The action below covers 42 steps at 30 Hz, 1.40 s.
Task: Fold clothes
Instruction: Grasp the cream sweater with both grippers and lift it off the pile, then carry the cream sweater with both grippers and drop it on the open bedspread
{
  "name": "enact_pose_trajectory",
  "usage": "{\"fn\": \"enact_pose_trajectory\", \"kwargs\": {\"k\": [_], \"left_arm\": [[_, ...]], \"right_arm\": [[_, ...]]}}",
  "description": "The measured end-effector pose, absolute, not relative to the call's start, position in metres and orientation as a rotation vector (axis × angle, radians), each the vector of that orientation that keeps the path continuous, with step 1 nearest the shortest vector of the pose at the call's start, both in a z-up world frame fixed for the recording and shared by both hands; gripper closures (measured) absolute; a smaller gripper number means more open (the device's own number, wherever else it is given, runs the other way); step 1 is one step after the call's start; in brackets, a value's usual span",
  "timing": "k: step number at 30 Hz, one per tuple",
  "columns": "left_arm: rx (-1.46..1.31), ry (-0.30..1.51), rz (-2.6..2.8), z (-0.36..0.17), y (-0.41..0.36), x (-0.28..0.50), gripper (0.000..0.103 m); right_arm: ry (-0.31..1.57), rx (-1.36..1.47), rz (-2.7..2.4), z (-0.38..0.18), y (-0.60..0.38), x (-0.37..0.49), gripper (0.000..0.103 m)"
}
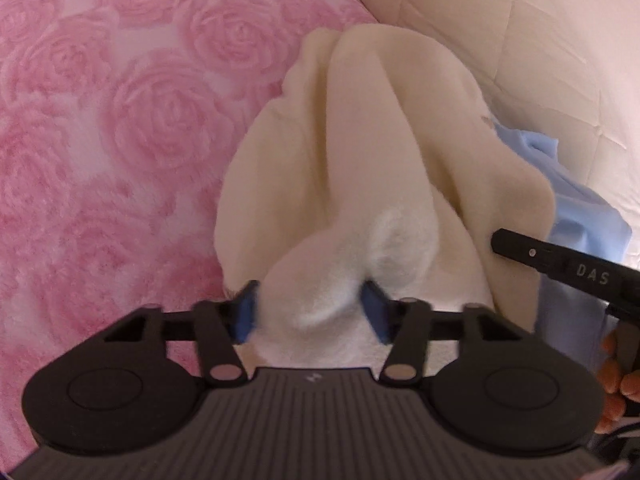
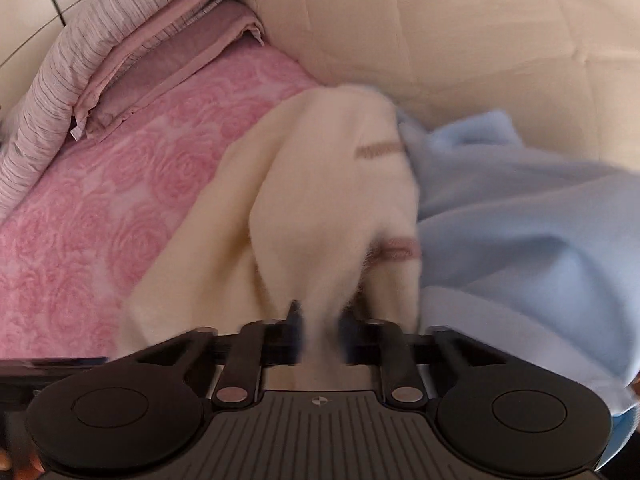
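1. Clamping a bunched fold of the fluffy cream fleece garment [image 1: 340, 168], the left claw [image 1: 312, 312] has its blue pads pressed in on either side of a thick wad of cloth, so it stands partly closed on the fabric rather than fully together.
2. Gripping the same cream garment at another point, the right claw [image 2: 320, 336] has its jaws drawn close on a narrower pinch of cloth; the picture is blurred there, but fabric clearly runs down between the fingers.
3. From both grips the cream garment drapes away in long hanging folds, with two short brown stitched bars [image 2: 380, 150] showing on its right side. Held at two points like this, it can be spread or doubled over; which of those is under way I cannot tell from this moment.
4. Just beside the garment, touching its right edge, lies a soft pale blue fabric piece [image 2: 520, 220], rumpled and not folded flat.
5. Beneath both spreads the pink rose-textured plush blanket [image 1: 100, 140] covering the bed, a broad soft surface for laying the garment out.
6. Farther off, striped mauve pillows [image 2: 120, 52] are stacked at the head of the bed, and a cream quilted padded wall [image 1: 520, 40] runs along the far side.
7. The garment is bunched and lifted, not yet a neat fold.
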State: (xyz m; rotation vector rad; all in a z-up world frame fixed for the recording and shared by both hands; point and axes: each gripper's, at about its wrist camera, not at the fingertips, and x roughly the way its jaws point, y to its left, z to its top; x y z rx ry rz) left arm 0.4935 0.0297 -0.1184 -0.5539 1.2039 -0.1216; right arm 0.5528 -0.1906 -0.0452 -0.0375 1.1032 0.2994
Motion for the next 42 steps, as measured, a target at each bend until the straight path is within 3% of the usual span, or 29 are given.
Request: {"fn": "enact_pose_trajectory", "kwargs": {"k": [1,5,15,28,32,36,39,42], "left_arm": [[-0.554,1.198,-0.134,-0.119,0.029,0.493,0.086],[-0.585,1.095,-0.144,-0.094,0.041,0.476,0.092],[-0.558,0.818,-0.009,0.014,0.127,0.375,0.093],[-0.433,0.494,0.41,0.197,0.306,0.089,0.093],[-0.361,0.481,0.48,0.244,0.357,0.008,0.092],[-0.325,0.646,0.541,0.229,0.4,-0.041,0.083],[-0.394,0.847,0.566,0.162,0.42,-0.08,0.08],[-0.463,1.049,0.587,0.094,0.439,-0.119,0.08]], "right_arm": [[1.102,-0.026,0.302,-0.045,-0.191,0.552,0.093],[0.999,-0.008,0.327,-0.019,-0.193,0.532,0.097],[0.759,0.052,0.517,0.089,-0.163,0.453,0.098],[0.575,0.118,0.972,0.235,-0.008,0.276,0.098],[0.57,0.113,1.074,0.262,0.052,0.221,0.097],[0.78,0.002,1.031,0.226,0.138,0.176,0.095],[1.058,-0.178,0.991,0.16,0.204,0.14,0.09],[1.218,-0.206,0.94,0.101,0.226,0.103,0.083]]}}
